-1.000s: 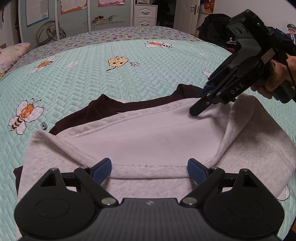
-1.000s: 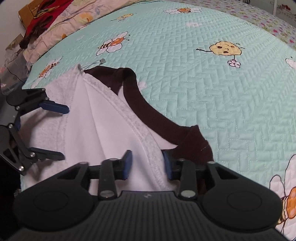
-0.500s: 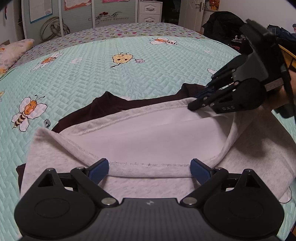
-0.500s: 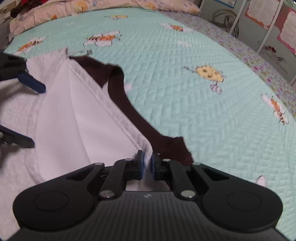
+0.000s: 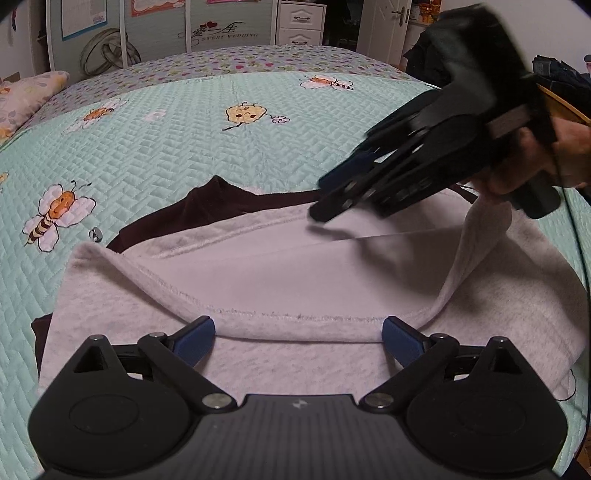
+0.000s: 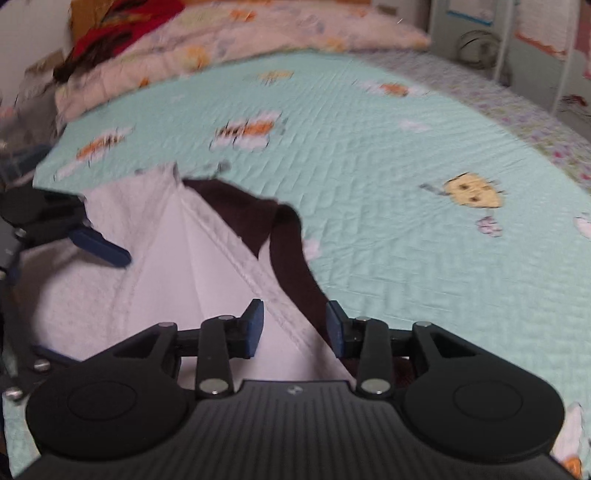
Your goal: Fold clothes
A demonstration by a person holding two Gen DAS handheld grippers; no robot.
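Note:
A light grey fleecy garment (image 5: 295, 280) lies on the bed with its hem turned back, over a dark brown part (image 5: 207, 210). My left gripper (image 5: 297, 326) stands wide open at the near folded hem, nothing pressed between its pads. My right gripper (image 5: 321, 206), held by a hand, hovers over the far hem. In the right wrist view its jaws (image 6: 293, 314) are opening; the grey hem (image 6: 273, 295) and brown edge (image 6: 291, 258) run between the pads, which do not press on them. The left gripper (image 6: 74, 299) shows at the left edge.
The mint quilted bedspread (image 5: 166, 147) with bee prints stretches beyond the garment. A small metal piece (image 5: 96, 233) lies on it at the left. Pillows (image 6: 258, 40) lie along one side, dark clothes (image 5: 436, 48) are heaped off the far right, and wardrobes (image 5: 155, 33) stand behind.
The right gripper closed on the far hem, then let it go with jaws parting, and shifted sideways over the garment. The left gripper stayed in place, wide open.

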